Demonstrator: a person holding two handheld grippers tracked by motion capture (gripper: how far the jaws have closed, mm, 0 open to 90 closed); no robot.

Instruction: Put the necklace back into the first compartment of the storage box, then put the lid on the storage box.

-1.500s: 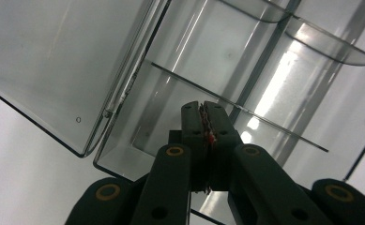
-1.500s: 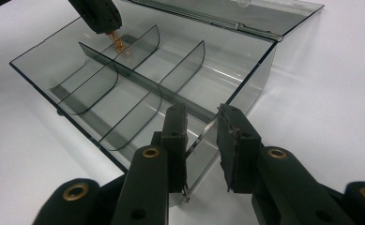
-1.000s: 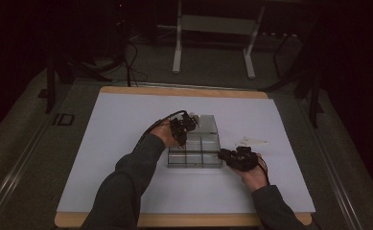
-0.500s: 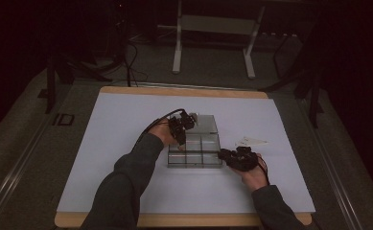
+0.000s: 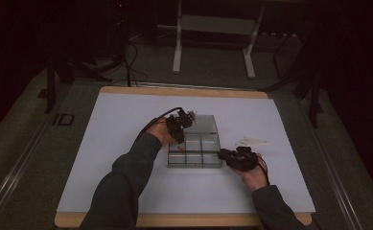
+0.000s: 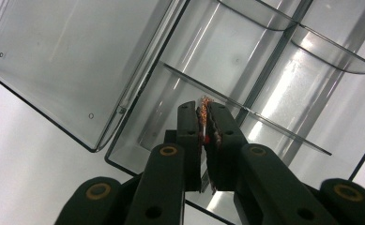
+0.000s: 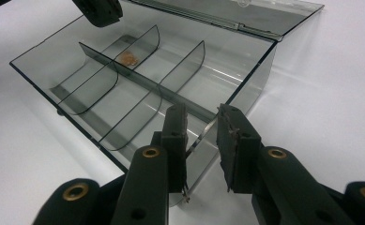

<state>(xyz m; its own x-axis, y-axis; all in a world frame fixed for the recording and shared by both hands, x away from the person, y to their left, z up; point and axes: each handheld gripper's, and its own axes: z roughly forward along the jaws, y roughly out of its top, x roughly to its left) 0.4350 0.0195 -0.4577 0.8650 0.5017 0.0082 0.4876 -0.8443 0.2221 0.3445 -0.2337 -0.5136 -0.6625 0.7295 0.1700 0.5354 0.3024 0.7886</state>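
A clear plastic box point(image 5: 193, 162) with divided compartments stands in the middle of the white mat, its lid point(image 5: 206, 123) folded back. My left gripper point(image 5: 180, 125) hangs over the box's back left part. In the left gripper view its jaws point(image 6: 203, 110) have just been opening a little, and they still pinch a thin clear packet point(image 6: 204, 101) with orange-red bits above a compartment. My right gripper point(image 5: 225, 155) is at the box's front right corner. Its jaws point(image 7: 202, 117) are closed on that corner point(image 7: 203, 133). A small orange heap point(image 7: 128, 57) lies in a far compartment.
A small pale packet point(image 5: 251, 141) lies on the mat point(image 5: 102, 143) to the right of the box. The wooden table edge point(image 5: 174, 220) runs along the front. Stands and cables are on the floor beyond the table.
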